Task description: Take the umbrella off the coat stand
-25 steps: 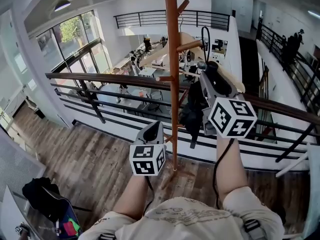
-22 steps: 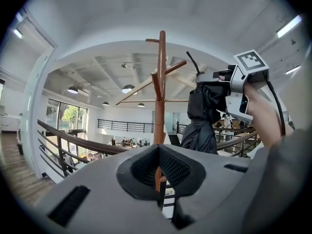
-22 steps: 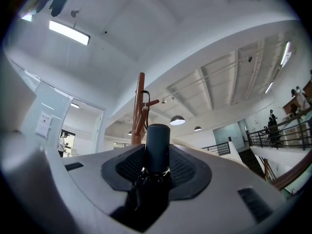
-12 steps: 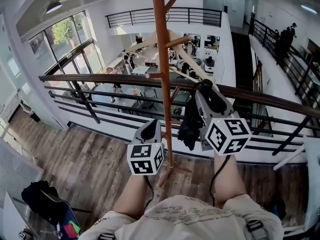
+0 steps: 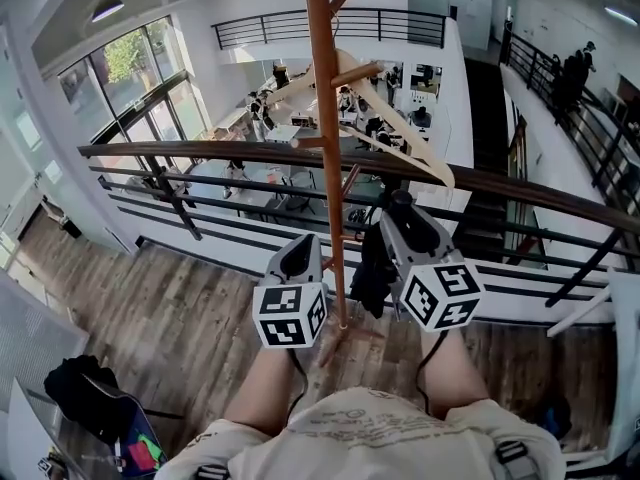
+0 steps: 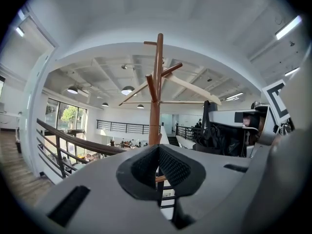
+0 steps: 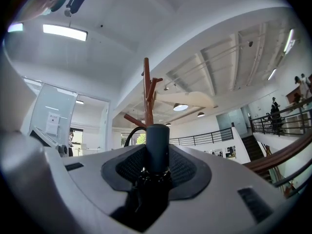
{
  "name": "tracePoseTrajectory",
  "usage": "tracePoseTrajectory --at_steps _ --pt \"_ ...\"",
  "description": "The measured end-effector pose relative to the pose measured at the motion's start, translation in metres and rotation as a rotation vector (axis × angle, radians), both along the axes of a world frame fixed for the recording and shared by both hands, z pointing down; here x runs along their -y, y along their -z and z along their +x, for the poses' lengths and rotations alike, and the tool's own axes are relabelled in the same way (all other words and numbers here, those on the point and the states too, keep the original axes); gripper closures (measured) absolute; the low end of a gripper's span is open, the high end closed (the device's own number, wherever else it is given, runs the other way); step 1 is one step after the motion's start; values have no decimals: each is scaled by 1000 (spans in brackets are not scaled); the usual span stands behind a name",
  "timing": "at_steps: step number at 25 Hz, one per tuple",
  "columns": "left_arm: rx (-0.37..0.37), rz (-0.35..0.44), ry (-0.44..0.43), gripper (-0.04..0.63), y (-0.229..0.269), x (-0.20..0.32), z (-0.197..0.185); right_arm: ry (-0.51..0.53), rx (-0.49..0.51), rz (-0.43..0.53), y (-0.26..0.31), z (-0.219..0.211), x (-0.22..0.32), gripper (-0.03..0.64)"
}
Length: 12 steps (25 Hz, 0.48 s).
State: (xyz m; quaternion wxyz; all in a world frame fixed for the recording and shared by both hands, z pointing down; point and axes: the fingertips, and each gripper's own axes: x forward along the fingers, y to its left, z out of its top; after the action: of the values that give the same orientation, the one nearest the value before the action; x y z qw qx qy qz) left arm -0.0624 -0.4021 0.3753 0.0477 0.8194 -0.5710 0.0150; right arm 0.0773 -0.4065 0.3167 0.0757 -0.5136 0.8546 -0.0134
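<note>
Mezzanine landing, grey-brown wood plank floor, black metal railing with a dark wooden handrail over an open office atrium. Tall brown wooden coat stand with angled pegs stands at the rail, and a pale wooden clothes hanger sits on an upper peg. Task looks mostly done. The black folded umbrella is in the right claw, hanging below it just right of the pole and low on the stand, no longer up among the upper pegs. The right gripper view shows the umbrella's dark cylindrical handle upright between the textured pads, both pads pressed on it, so the jaws stand fairly wide but are a firm grip, not open. Thin black wrist strap loops out to the left of the handle and appears free of any peg; the head view can't confirm it clears the short lower pegs close by. Remaining: pull the umbrella away from the pole, clear of the stand. Left claw is level just left of the pole, pads together at the tips, nothing between them, touching nothing.
</note>
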Motion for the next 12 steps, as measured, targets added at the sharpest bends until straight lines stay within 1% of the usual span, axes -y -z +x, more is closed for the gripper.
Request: tracePoseTrajectory --at_steps 12 --pt "-3 -2 3 591 -2 0 0 5 2 -14 -9 -1 3 471"
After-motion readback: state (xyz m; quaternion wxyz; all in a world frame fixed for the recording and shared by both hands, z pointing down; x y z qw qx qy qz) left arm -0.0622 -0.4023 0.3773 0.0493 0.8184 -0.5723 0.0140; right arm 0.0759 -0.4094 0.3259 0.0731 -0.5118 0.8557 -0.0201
